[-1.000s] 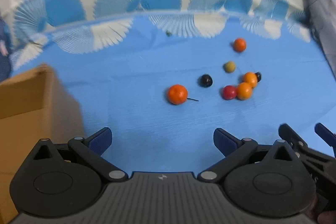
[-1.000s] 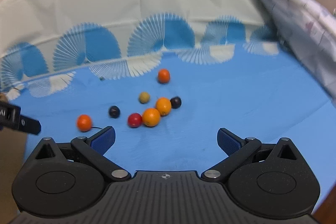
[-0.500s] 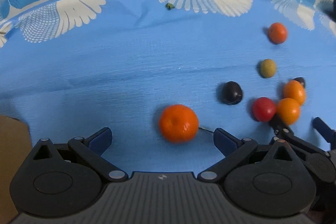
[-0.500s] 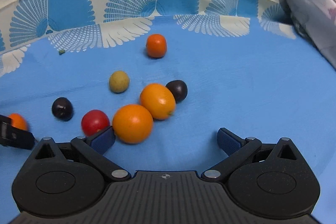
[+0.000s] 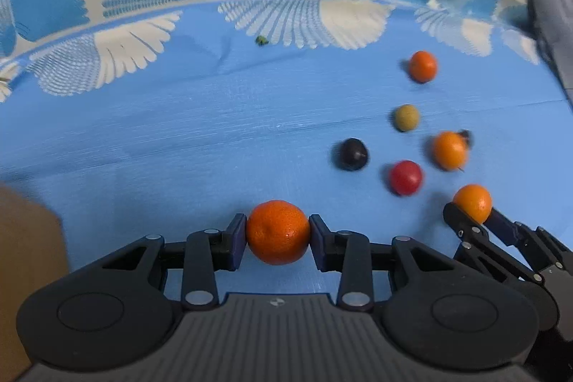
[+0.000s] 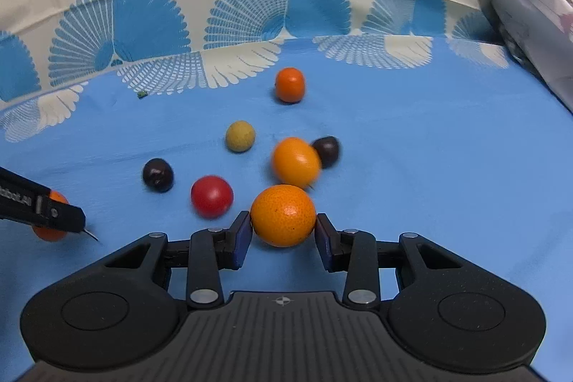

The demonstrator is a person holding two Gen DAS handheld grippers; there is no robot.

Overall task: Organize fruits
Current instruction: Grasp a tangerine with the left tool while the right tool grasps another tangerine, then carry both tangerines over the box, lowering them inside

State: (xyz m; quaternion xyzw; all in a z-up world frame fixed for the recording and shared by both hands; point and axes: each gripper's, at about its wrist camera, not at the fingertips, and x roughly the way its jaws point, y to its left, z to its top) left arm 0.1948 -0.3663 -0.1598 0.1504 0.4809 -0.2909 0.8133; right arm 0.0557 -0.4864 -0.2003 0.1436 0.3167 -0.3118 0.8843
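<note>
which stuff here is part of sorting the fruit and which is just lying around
Part of the job:
- deep orange mandarin, left tongs closing on it
- lighter orange, right tongs closing on it
- red fruit
- two dark fruits
- yellow-green fruit

Lying about:
- green scrap
- blue cloth

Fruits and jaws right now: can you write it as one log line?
left gripper: closing on tangerine | right gripper: closing on orange | loose fruits: six

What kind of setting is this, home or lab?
Probably a home table, though a staged one is possible. A blue tablecloth with a fan-pattern border covers it, small loose fruits like the red fruit lie scattered, and a cardboard box sits at the left edge.
</note>
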